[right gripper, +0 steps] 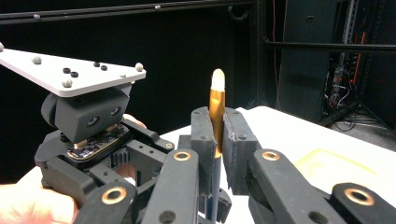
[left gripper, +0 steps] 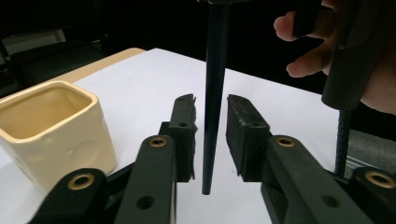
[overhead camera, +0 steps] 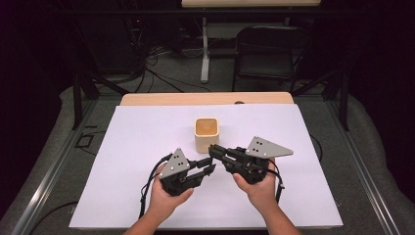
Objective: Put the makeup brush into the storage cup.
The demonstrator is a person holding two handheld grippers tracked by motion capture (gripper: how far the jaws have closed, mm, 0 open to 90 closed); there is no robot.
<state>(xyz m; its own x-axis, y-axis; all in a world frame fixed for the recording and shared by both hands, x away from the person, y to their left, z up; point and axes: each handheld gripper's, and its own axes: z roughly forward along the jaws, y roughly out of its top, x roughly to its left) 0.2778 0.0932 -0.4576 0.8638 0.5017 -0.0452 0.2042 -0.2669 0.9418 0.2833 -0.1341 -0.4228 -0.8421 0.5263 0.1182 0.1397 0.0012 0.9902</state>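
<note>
A dark pencil (left gripper: 212,93) with a gold ferrule and pale eraser (right gripper: 216,100) stands between both grippers over the white sheet. My right gripper (right gripper: 218,119) is shut on the pencil's upper part, just below the ferrule. In the high view the right gripper (overhead camera: 214,150) points left toward my left gripper (overhead camera: 210,167), and their tips meet in front of the cup. The jaws of the left gripper (left gripper: 210,105) flank the pencil's lower shaft with a thin gap on each side, so its pads do not press on it. The pencil's tip hangs free above the sheet.
A cream square cup (overhead camera: 206,133), empty, stands just beyond the grippers and close at the left in the left gripper view (left gripper: 51,130). The white sheet (overhead camera: 137,147) covers a wooden table (overhead camera: 205,99). A black chair (overhead camera: 269,49) and cables lie beyond the far edge.
</note>
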